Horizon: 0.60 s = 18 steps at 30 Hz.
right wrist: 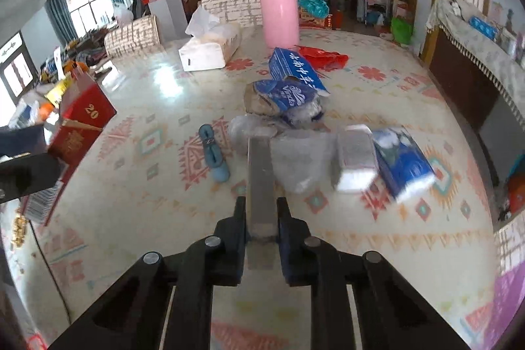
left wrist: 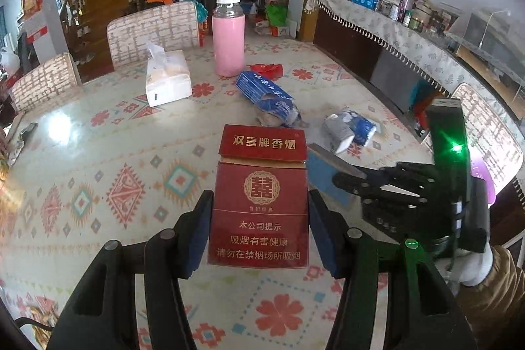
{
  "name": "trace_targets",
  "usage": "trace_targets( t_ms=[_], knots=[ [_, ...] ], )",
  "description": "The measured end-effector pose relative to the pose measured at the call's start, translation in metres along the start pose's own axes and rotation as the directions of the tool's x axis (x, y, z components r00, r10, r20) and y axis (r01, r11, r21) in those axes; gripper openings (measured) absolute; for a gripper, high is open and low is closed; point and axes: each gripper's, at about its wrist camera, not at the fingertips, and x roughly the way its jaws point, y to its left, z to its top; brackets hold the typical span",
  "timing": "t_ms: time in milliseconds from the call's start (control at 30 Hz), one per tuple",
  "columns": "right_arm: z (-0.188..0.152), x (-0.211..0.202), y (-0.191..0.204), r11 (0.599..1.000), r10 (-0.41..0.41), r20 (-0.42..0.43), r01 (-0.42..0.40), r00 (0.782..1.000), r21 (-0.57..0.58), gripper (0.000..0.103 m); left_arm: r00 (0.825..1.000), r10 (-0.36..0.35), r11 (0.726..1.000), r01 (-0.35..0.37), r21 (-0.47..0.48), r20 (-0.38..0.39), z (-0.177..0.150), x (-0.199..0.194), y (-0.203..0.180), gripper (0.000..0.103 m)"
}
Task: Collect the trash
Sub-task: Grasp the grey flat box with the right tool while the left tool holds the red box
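My left gripper (left wrist: 259, 205) is shut on a red cigarette pack (left wrist: 259, 218) with its lid flipped open, held above the patterned table (left wrist: 98, 179). The same pack (right wrist: 82, 127) shows at the left of the right wrist view. My right gripper (right wrist: 261, 205) is shut on a thin flat piece of card (right wrist: 261, 173), grey along its edge and blue on its face (left wrist: 323, 177). On the table beyond lie a crushed blue tissue box (right wrist: 297, 69), a crumpled blue wrapper (right wrist: 282, 99), clear plastic film (right wrist: 295, 159) and a blue-and-silver carton (right wrist: 403, 163).
A pink thermos (left wrist: 228, 41) and a white tissue pack (left wrist: 167, 81) stand at the far side, with a red wrapper (left wrist: 267, 69) beside them. A small blue object (right wrist: 213, 153) lies left of centre. Chairs (left wrist: 154, 28) ring the table; a sideboard (left wrist: 410, 35) runs along the right.
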Motion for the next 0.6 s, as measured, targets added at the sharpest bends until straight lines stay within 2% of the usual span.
trace_targets(
  t_ms=[200, 367, 467, 567, 600],
  knots=[
    [-0.042, -0.042, -0.008, 0.998, 0.02, 0.014, -0.02, 1.0, 0.054, 0.018, 1.0, 0.026, 0.999, -0.026, 0.021, 0.004, -0.029, -0.009, -0.021, 0.056],
    [-0.084, -0.068, -0.007, 0.999, -0.039, -0.008, 0.04, 0.999, 0.02, 0.019, 1.0, 0.014, 1.0, -0.014, 0.005, -0.023, -0.058, -0.003, -0.03, 0.056],
    [-0.101, -0.073, -0.009, 0.998, -0.061, -0.022, 0.061, 0.998, 0.023, 0.019, 0.998, -0.01, 1.0, 0.009, -0.026, -0.062, -0.073, 0.007, -0.032, 0.056],
    [-0.105, -0.07, -0.012, 0.997, -0.071, -0.032, 0.072, 0.997, 0.031, 0.02, 0.997, 0.003, 0.999, -0.006, -0.042, -0.075, -0.083, 0.014, -0.035, 0.056],
    [-0.104, -0.067, -0.011, 0.997, -0.072, -0.038, 0.073, 0.997, 0.031, 0.024, 0.997, 0.012, 0.999, -0.016, -0.044, -0.076, -0.085, 0.014, -0.036, 0.056]
  ],
)
